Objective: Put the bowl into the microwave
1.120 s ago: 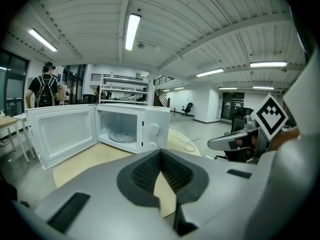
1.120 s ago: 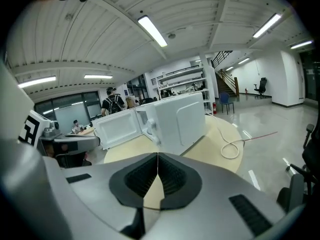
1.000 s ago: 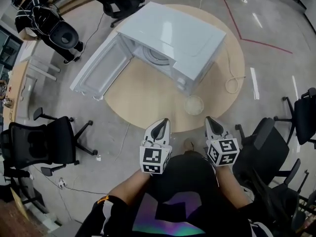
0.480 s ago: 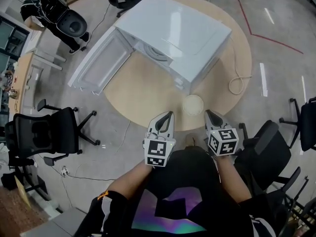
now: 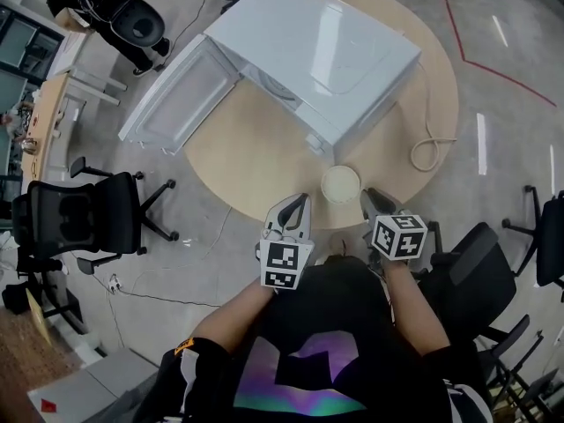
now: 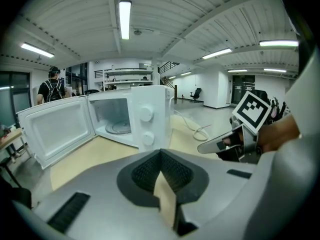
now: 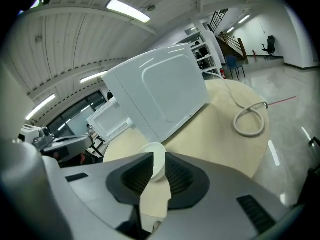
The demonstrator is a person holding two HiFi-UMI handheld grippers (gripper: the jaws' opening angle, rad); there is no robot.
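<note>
Head view, our right gripper point(image 5: 367, 195) slightly parted beside empty bowl point(image 5: 341, 183), left gripper point(image 5: 301, 200) closed, microwave point(image 5: 339, 47) at 12 o'clock, door point(image 5: 172, 104) open, turntable point(image 6: 119, 128) inside.

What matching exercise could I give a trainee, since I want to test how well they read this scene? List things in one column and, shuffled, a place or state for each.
Things:
1. microwave door
2. bowl
3. cable
4. left gripper

Places or states:
A. looped on the table
B. jaws together, holding nothing
C. swung open
D. standing near the table's front edge

Pairs: 1-C, 2-D, 3-A, 4-B
</note>
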